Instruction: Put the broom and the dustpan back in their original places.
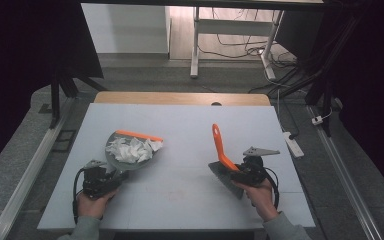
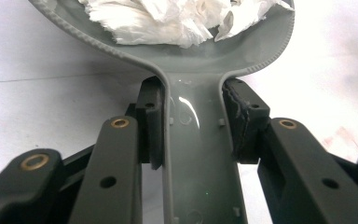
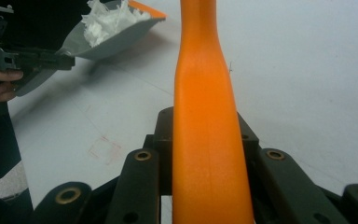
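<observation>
Two grippers, both busy. Left gripper (image 1: 100,181) has its fingers (image 2: 150,126) clamped on the handle of a grey plastic dustpan with an orange front edge (image 1: 130,150), which sits left of centre on the white table (image 1: 190,125), loaded with crumpled white tissue paper (image 1: 130,149). Right gripper (image 1: 247,172) is clenched around an orange-handled brush (image 1: 220,145), its handle pointing away from the person, well apart from the pan.

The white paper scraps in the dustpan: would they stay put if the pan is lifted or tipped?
Probably not securely. The paper scraps look light, crumpled and loosely heaped, so a tilt or draught could shift them. The dustpan is shallow with an open orange-edged front, where they would likely slide out. The left gripper clamps its handle.
</observation>
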`<state>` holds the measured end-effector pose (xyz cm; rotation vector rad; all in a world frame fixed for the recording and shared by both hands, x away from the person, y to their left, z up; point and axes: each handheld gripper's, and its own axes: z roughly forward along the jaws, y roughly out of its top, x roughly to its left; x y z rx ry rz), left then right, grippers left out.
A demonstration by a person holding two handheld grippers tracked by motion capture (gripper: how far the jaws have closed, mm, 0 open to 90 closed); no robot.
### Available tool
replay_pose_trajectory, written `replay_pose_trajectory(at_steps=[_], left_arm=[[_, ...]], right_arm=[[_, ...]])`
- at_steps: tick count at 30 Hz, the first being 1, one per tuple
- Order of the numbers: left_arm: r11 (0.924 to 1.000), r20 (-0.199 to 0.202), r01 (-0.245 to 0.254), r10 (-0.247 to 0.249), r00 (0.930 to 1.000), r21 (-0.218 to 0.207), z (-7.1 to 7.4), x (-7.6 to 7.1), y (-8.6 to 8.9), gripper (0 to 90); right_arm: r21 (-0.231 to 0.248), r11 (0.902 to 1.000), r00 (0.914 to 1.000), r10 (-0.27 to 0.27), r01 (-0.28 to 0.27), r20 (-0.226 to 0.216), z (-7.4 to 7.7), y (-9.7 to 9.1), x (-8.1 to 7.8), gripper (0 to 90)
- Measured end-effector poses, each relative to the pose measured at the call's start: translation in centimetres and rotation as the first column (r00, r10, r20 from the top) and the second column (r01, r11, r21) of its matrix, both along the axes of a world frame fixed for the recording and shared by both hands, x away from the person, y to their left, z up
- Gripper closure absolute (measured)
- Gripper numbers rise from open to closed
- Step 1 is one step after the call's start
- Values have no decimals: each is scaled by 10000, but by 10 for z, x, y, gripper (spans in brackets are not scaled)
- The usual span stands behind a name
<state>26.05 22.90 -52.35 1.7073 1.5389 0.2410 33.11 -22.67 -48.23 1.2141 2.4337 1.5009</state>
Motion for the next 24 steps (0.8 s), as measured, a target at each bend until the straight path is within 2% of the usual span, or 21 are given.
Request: replay_pose_trajectory(at_steps=[4,8,13,17,24], left_arm=[[9997,-137,-252,252,9996,33,-4,3,1,616],[9981,-254,-594,591,9979,-133,-6,6,4,615],[9940,-288,-1080,1075,9938,-191,-8,7,7,615],[9900,-515,-1408,1400,9888,-126,-11,10,7,615],[9920,-675,-1260,1256,9898,-17,-15,13,1,614]], right_arm=[[-156,9998,9997,-95,91,-220,-5,0,3,709],[-347,9987,9979,-384,366,-529,-11,-3,6,709],[-450,9980,9968,-474,446,-645,-15,-3,9,709],[-535,9976,9966,-470,434,-677,-17,-2,9,708],[-899,9951,9965,-478,416,-683,-22,-1,11,708]])
